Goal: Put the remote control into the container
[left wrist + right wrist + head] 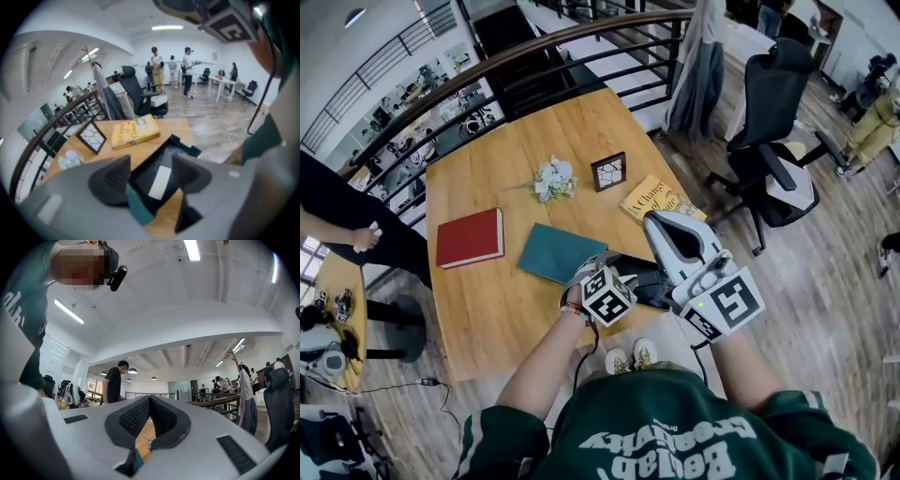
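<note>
A white remote control (pixel 160 182) lies inside a black open container (pixel 180 143) at the table's near right corner. In the left gripper view my left gripper (pixel 151 162) hovers just above it, jaws apart, and the pads do not touch the remote. In the head view the left gripper (pixel 628 284) reaches over the container (pixel 642 272) and hides the remote. My right gripper (pixel 658 219) is raised beside it and tilted upward. Its pads (pixel 149 400) meet at the tips with nothing between them.
On the wooden table (pixel 487 309) lie a teal book (pixel 558 251), a red book (pixel 470 237) and a yellow book (pixel 652 199). A small picture frame (pixel 608 172) and pale flowers (pixel 553 178) stand farther back. A railing runs behind; an office chair (pixel 773 141) stands right.
</note>
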`<action>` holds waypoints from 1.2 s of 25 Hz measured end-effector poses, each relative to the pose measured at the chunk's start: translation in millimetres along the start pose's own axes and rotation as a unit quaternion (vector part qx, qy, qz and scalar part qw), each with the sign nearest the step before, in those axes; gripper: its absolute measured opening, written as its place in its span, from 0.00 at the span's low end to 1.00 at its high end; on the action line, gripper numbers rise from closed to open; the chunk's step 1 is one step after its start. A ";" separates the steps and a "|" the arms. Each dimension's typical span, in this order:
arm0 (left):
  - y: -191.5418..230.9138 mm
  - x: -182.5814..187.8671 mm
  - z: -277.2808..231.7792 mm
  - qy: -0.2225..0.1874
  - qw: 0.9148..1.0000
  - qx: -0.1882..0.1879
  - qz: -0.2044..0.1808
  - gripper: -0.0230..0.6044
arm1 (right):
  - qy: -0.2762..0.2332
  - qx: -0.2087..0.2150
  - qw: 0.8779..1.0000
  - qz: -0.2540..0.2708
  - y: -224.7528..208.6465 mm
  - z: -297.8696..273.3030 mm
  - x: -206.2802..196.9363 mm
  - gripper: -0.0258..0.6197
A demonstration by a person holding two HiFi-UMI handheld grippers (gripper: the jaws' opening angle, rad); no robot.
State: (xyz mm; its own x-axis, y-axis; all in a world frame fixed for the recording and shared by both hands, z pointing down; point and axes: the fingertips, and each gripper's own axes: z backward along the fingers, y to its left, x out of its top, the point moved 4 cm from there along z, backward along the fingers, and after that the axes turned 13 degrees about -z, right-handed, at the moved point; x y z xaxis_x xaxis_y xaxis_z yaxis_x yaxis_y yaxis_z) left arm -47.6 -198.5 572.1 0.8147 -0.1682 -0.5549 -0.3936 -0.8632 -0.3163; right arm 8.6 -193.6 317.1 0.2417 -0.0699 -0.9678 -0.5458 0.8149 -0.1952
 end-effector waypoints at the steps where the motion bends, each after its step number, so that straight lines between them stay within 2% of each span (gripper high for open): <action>1: 4.7 2.2 8.1 -0.011 1.000 0.014 0.005 0.48 | 0.000 0.002 1.000 0.000 1.4 -1.4 0.2 0.07; 7: 20.7 14.9 49.5 -0.061 0.994 0.085 0.015 0.46 | 0.002 0.015 1.000 0.003 15.1 -8.5 1.4 0.07; 13: 41.2 21.4 98.6 -0.125 0.979 0.156 0.050 0.44 | 0.001 0.032 0.999 0.009 24.8 -19.1 1.7 0.07; 20: 56.0 36.8 173.0 -0.202 0.945 0.250 0.055 0.41 | 0.005 0.051 0.999 0.011 37.7 -29.3 -0.1 0.07; 26: 63.3 39.9 223.0 -0.225 0.919 0.319 0.051 0.39 | 0.002 0.070 0.997 0.010 46.2 -37.5 2.4 0.07; 30: 65.3 44.4 260.7 -0.248 0.892 0.376 0.040 0.35 | -0.009 0.083 0.996 0.011 54.3 -38.3 9.3 0.07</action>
State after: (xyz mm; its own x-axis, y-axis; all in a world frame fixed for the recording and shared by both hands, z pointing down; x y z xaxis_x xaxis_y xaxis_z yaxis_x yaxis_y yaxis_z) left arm -148.1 -138.3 326.2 0.5555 0.1779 -0.8123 -0.7684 -0.2635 -0.5832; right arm -49.6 -172.1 291.4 0.2461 -0.0417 -0.9683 -0.4105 0.9006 -0.1431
